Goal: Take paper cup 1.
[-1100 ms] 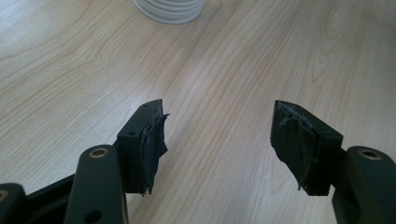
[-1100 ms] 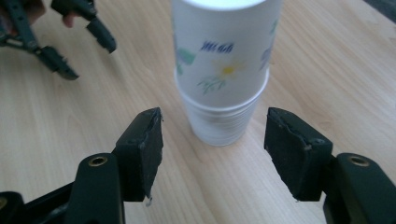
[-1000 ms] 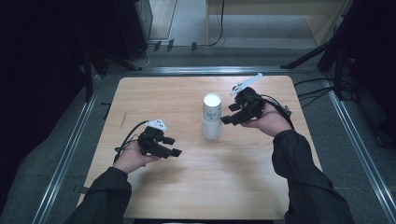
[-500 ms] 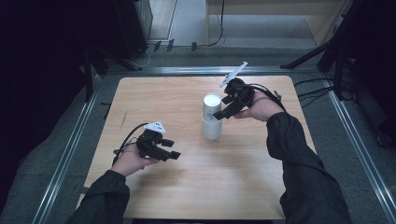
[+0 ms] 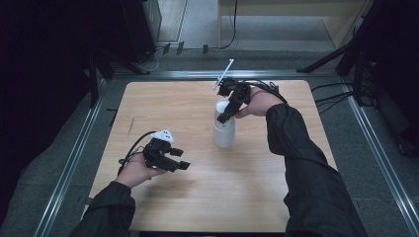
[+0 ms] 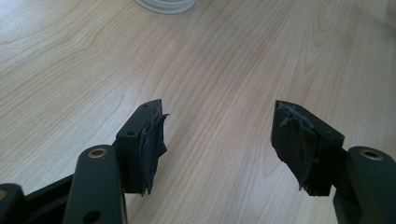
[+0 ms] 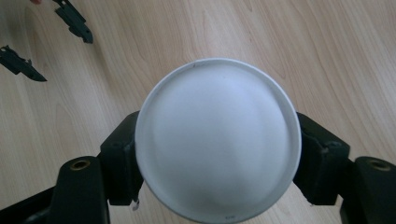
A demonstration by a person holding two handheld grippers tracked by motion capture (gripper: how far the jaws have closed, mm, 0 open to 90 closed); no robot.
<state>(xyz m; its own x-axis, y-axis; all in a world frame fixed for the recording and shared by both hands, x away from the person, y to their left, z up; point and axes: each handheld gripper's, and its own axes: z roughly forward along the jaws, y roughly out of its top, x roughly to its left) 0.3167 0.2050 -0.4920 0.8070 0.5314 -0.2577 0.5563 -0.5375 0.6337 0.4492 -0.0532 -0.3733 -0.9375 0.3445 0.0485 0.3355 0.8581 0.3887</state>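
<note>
A: Where do we find the white cup (image 5: 224, 132)?

B: We see it just right of the middle of the wooden table (image 5: 163, 106), standing upright. Its long axis runs straight up from the board, and the flat round end faces the ceiling. In the right gripper view that white disc (image 7: 217, 137) looks straight back at us, so we are looking down along the axis.

A: And the right gripper (image 5: 226, 114)?

B: We see it coming onto the cup's top from about one o'clock, tipped steeply downward. Its jaws sit one on each side of the upper wall, at nine and three o'clock around the disc, and they have just been closing with the cup between them. Whether the pads actually press on the wall we cannot tell, because the rim hides the contact.

A: What about the left gripper (image 5: 179, 159)?

B: We place it at about eight o'clock from the cup, well apart from it, low over the board and pointing roughly toward three o'clock. In the left gripper view its jaws stand apart with bare wood between the worn pads (image 6: 153, 140); it grasps nothing. The cup's base (image 6: 166, 4) shows at twelve o'clock in that view.
</note>
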